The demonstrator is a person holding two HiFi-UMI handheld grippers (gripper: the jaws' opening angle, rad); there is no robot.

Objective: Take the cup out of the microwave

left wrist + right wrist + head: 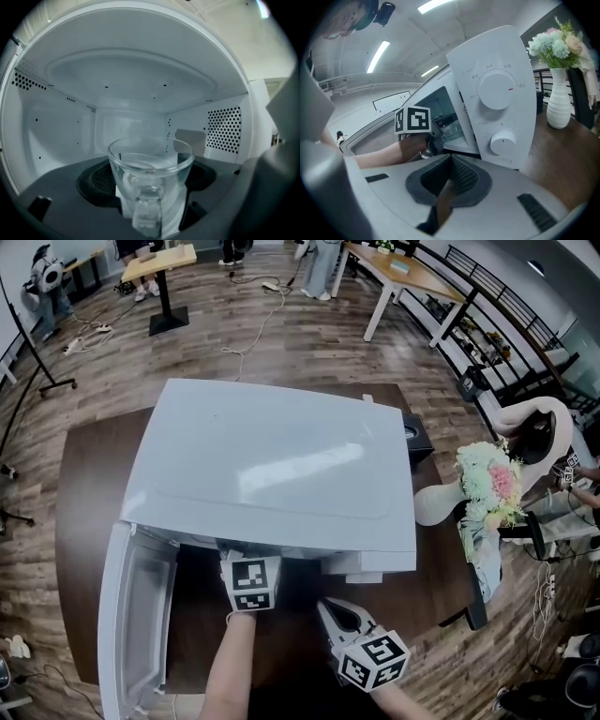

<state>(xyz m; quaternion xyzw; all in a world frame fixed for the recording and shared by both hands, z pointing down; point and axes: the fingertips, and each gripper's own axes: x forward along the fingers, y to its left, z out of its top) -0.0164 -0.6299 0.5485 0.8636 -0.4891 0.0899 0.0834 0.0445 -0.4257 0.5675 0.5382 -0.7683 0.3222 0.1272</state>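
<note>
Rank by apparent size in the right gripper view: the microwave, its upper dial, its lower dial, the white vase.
1. microwave
2. upper dial and white vase: too alike to rank
3. lower dial

A wood-plank floor (281, 324) ran across the room, with loose cables (246, 334) trailing over it. A dark brown surface (84, 521) filled the foreground. Near its right edge a white vase (559, 105) held pale flowers (555, 44). Farther back stood a long light-wood table (412, 273) on white legs and a smaller wooden table (159, 261) on a black pedestal. Black shelving (487, 334) lined the right side, and a black stand (42, 367) leaned at the left. Strip lights (379, 55) glowed on the white ceiling (454, 23).
</note>
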